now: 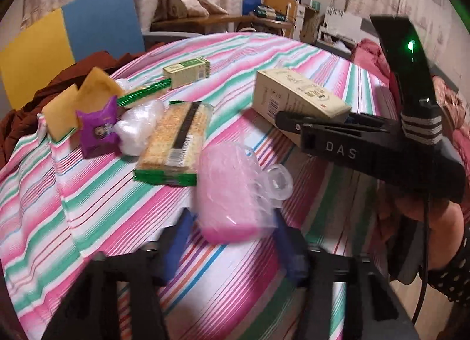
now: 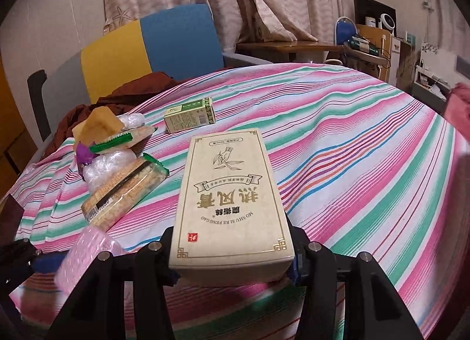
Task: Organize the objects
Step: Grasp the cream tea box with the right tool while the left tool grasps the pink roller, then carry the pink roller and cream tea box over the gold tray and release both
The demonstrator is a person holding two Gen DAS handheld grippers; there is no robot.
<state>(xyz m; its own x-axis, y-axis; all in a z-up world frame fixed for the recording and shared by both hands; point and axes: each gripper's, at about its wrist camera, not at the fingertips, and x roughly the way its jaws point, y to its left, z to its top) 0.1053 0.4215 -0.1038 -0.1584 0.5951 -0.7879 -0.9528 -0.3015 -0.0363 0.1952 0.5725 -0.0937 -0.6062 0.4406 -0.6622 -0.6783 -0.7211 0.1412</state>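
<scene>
Meanwhile, over a pink-and-green striped tablecloth (image 2: 367,146), the right gripper (image 2: 233,263) clamps a long cream cardboard box with gold lettering (image 2: 232,199), while the left gripper (image 1: 232,240) closes around a soft pink plastic-wrapped packet (image 1: 229,193) beside a green-edged cracker pack (image 1: 176,140).

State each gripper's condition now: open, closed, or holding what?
Left gripper: closed on the pink bagged item.
Right gripper: closed on the beige box.

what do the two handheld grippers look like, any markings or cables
Both are black plastic with blue finger pads. The right gripper carries white "DAS" lettering, a grey-striped band, a green light and a black cable. The left gripper shows silver screw heads. A black polka-dot sleeve shows.
</scene>
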